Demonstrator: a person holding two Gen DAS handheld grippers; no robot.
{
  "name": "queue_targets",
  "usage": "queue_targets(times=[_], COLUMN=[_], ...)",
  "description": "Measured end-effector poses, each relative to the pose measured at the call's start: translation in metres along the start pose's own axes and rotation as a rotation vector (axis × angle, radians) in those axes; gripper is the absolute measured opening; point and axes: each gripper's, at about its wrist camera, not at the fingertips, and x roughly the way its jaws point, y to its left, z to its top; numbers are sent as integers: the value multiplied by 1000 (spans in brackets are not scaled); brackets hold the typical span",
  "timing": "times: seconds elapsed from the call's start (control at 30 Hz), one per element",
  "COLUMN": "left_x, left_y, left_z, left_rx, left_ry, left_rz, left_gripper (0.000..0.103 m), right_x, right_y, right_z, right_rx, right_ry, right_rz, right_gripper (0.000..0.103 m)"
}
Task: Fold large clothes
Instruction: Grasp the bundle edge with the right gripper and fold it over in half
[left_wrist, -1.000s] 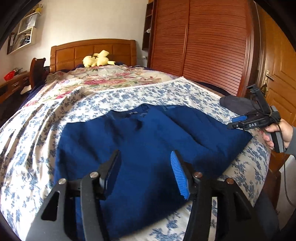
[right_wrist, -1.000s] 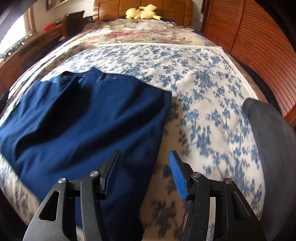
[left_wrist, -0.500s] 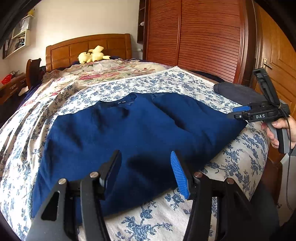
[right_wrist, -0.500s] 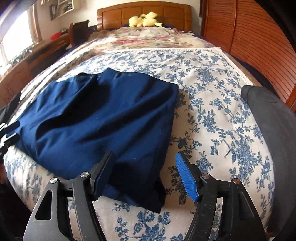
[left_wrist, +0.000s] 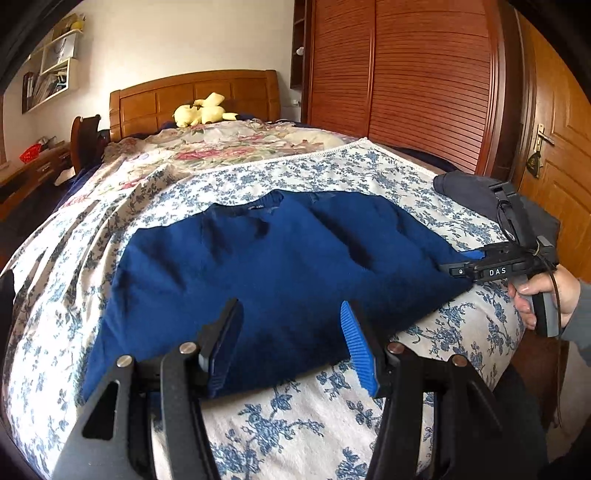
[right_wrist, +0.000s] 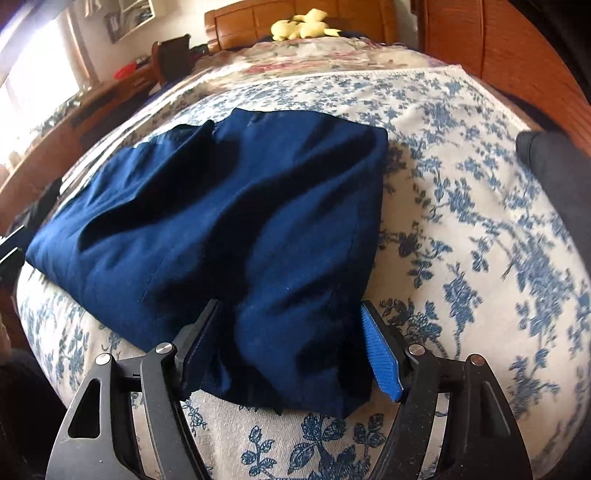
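Note:
A dark blue garment (left_wrist: 280, 266) lies partly folded on the floral bedspread (left_wrist: 332, 417), its collar toward the headboard. It also shows in the right wrist view (right_wrist: 229, 229). My left gripper (left_wrist: 291, 343) is open over the garment's near hem, its fingers above the cloth. My right gripper (right_wrist: 291, 343) is open and straddles the garment's near right corner, the cloth lying between its fingers. In the left wrist view the right gripper (left_wrist: 476, 266) sits at the garment's right corner, held by a hand.
A dark grey garment (left_wrist: 476, 192) lies at the bed's right edge, also in the right wrist view (right_wrist: 557, 173). A yellow plush toy (left_wrist: 203, 112) sits by the wooden headboard (left_wrist: 192, 96). A wardrobe (left_wrist: 406, 77) and door stand on the right, a desk (right_wrist: 55, 144) on the left.
Both grippers have pulled back toward the foot of the bed and dropped lower. The right gripper has closed in on the garment's near right corner, which now lies between its open fingers.

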Motion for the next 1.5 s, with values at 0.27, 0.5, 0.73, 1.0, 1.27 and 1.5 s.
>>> queue_targets(times=[0.27,0.5,0.73,1.0,1.27,1.5], left_x=[29,55,59,34,-26,-76], left_y=[-10,-9,-8,4,41,85], left_z=[-1,-5,-9,1,3,-13], left_rx=[10,7,3,-39,-72,-115], left_ry=[67,108,119,78,-24,-72], left_rz=[16,31,28,3,21,78], left_gripper=[54,54,54,54,54,54], right_x=[-5,-6,-7,-41,-74,-65], right_y=[-1,3,4,17,86,194], right_z=[-9,-9,-4,26,78,117], right_rx=[32,23,29,17,-76,-235], right_ry=[-42,-50,-28,-75,-187,-229], right_rz=[48,64,101,135,163,227], right_gripper=[63,53,40,16,12,7])
